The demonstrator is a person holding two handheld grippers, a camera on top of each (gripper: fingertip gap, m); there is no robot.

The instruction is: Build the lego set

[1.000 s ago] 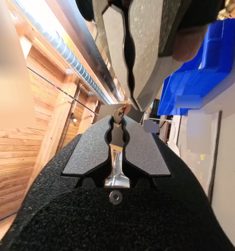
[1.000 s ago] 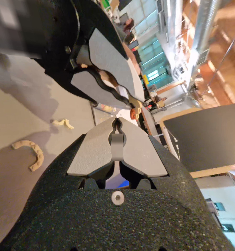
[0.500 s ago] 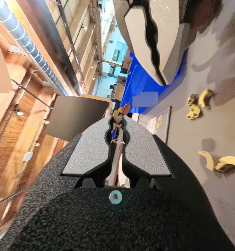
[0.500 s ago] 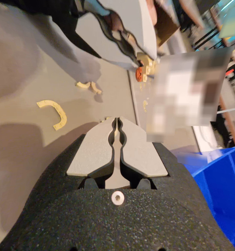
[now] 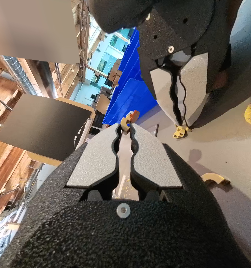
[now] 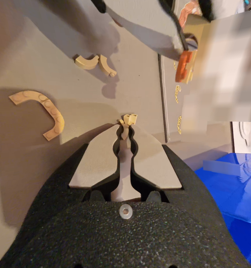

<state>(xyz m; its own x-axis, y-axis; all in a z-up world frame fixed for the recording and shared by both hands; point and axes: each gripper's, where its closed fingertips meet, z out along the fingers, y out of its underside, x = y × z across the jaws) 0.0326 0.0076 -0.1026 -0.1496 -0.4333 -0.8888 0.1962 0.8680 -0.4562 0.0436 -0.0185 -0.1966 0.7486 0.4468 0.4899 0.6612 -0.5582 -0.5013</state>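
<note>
Sitting beside the tan pieces (image 6: 87, 63), blue bin (image 6: 230, 188), contents apparently hidden.

Around the right gripper (image 6: 125, 126), bare grey table (image 6: 81, 116) lies open toward 9 and 10 o'clock up to the curved tan plate (image 6: 49, 107). Two tan arches (image 6: 93, 63) sit at 11, a dark-edged mat (image 6: 164, 101) at 2, a blue bin (image 6: 230, 181) at 4. The left gripper (image 6: 184, 50), somewhat blurred, crowds 1 o'clock.

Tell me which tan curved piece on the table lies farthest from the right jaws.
The long studded arc plate, alone at the far left; the two short arches lie together, nearer.
</note>
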